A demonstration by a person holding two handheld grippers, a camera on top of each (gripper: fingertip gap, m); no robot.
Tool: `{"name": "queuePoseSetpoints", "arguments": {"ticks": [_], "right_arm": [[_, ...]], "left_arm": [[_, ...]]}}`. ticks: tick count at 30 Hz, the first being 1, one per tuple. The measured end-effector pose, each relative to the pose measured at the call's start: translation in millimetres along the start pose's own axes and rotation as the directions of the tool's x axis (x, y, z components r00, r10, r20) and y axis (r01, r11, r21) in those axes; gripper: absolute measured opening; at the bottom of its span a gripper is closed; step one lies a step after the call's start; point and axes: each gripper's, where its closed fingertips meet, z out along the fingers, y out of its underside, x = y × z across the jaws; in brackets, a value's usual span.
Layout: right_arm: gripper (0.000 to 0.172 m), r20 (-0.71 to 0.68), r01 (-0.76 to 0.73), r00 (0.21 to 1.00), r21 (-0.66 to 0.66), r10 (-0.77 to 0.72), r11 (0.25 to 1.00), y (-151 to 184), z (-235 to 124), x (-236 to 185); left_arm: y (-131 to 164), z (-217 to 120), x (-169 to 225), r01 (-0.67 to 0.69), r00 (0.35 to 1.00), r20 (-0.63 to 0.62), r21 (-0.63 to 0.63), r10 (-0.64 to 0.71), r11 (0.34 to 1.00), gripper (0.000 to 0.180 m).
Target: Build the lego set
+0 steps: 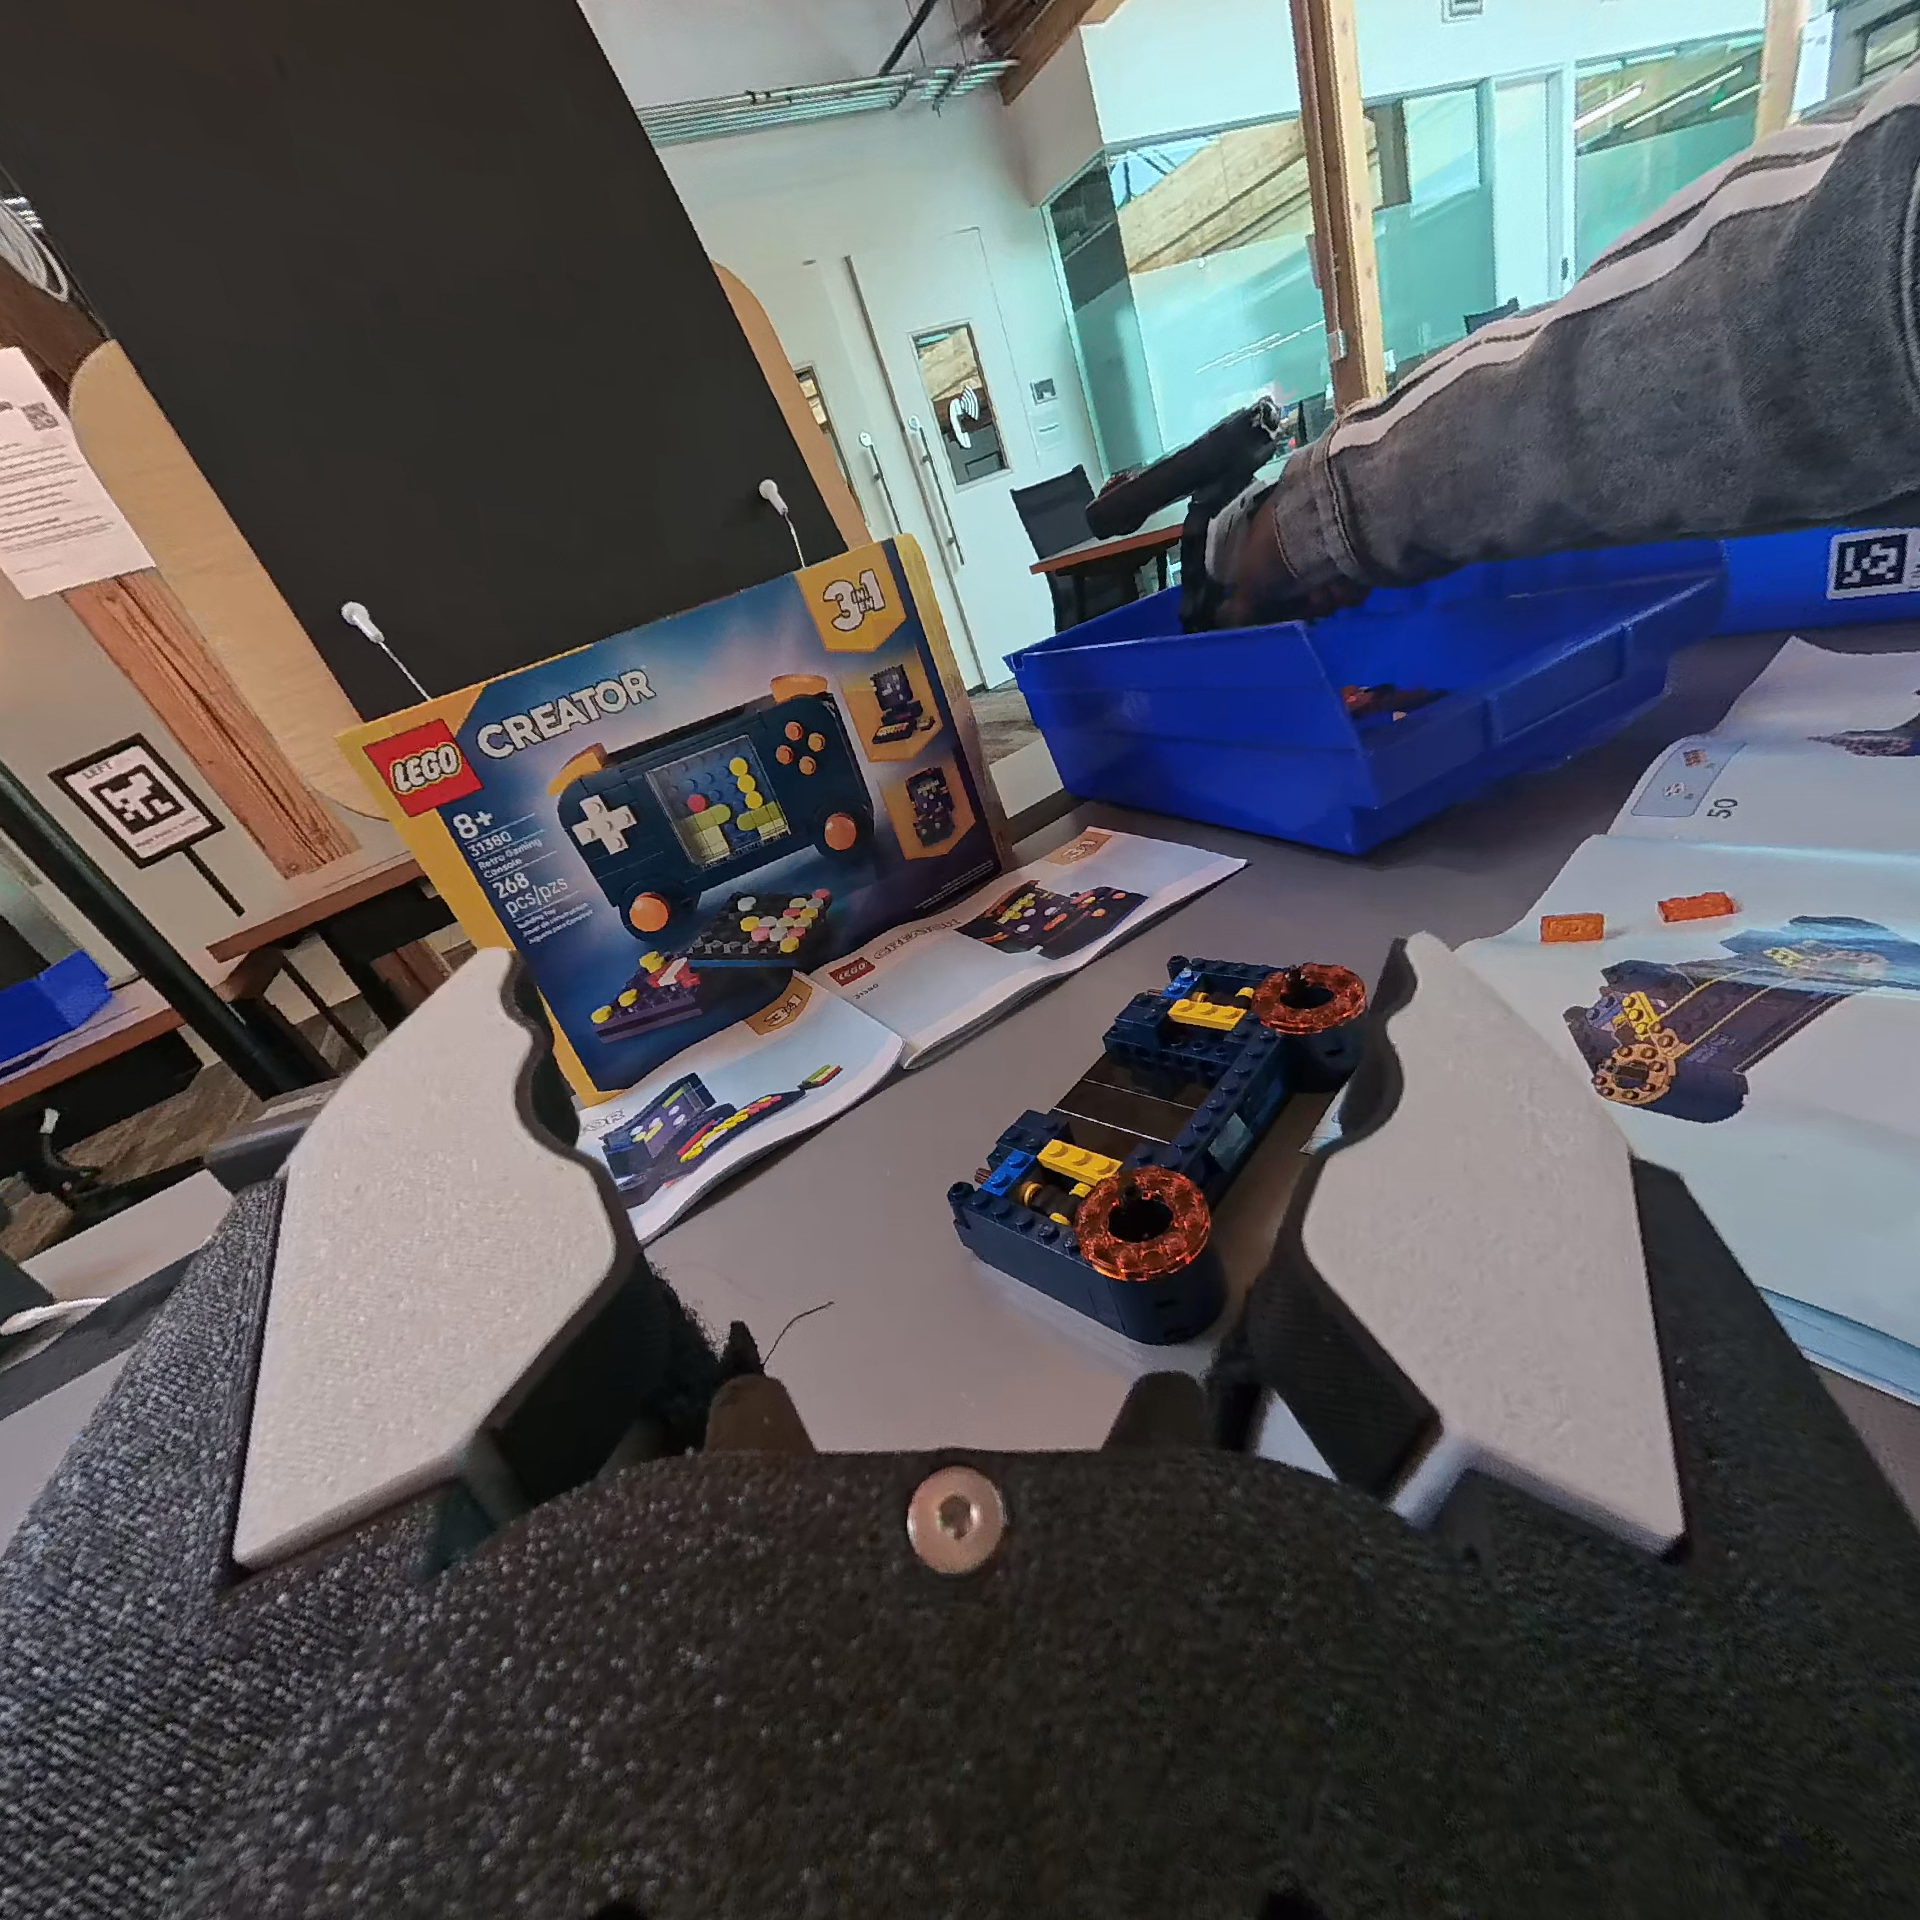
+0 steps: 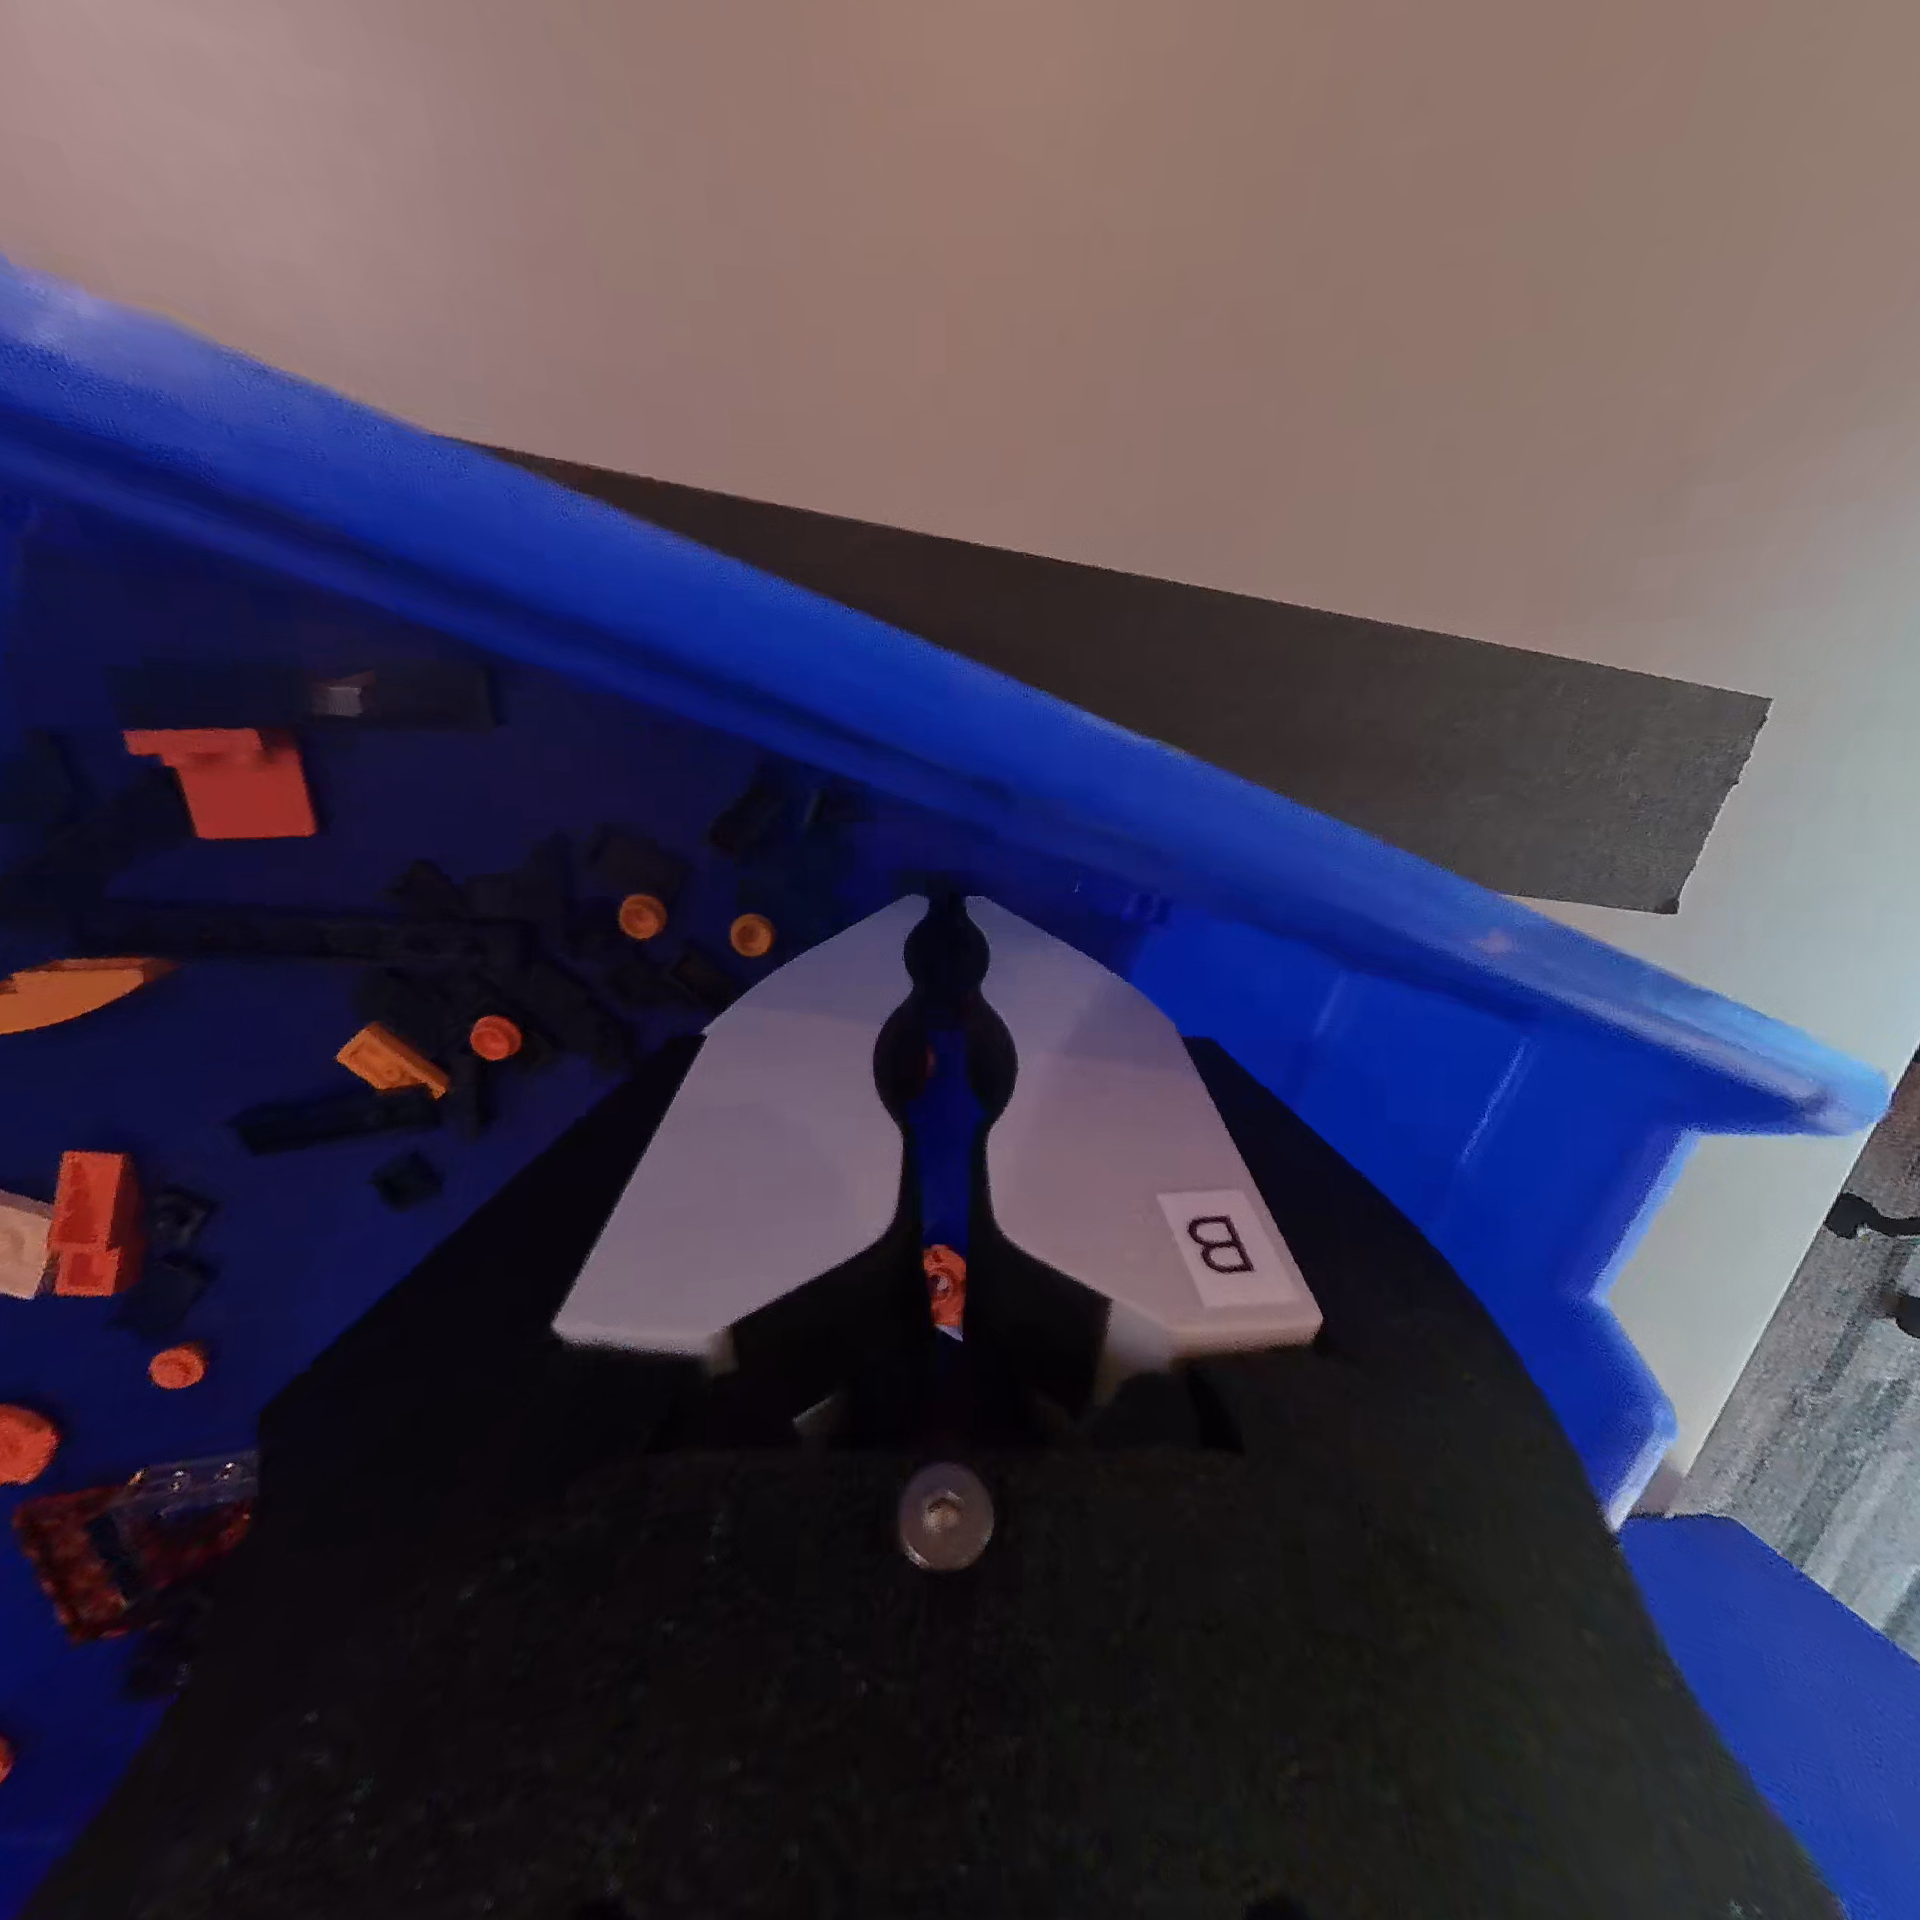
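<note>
Blue bin (image 2: 1351,1039) at far right is taking the right gripper (image 2: 943,902), tips pressed together, possibly pinching some dark sliver, while the left gripper (image 1: 961,1013) is hovering wide-spread near the navy brick model (image 1: 1153,1132), so lifting slowly seems wise.

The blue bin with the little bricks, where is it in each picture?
Left wrist view: blue bin at upper right, on the table behind the half-built model.
Right wrist view: its wall and floor fill the left and middle.
Shared landmark: the right gripper inside the bin.
</note>
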Motion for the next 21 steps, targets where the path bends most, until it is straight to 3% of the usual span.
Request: {"name": "queuePoseSetpoints", "arguments": {"ticks": [21], "right_arm": [[0.001, -0.06, 0.108, 0.992, 0.027, -0.107, 0.994, 8.6, -14.6, -0.6]], "left_arm": [[7.2, 2.9, 5.4, 0.014, 1.0, -0.024, -0.024, -0.014, 1.0, 0.143]]}}
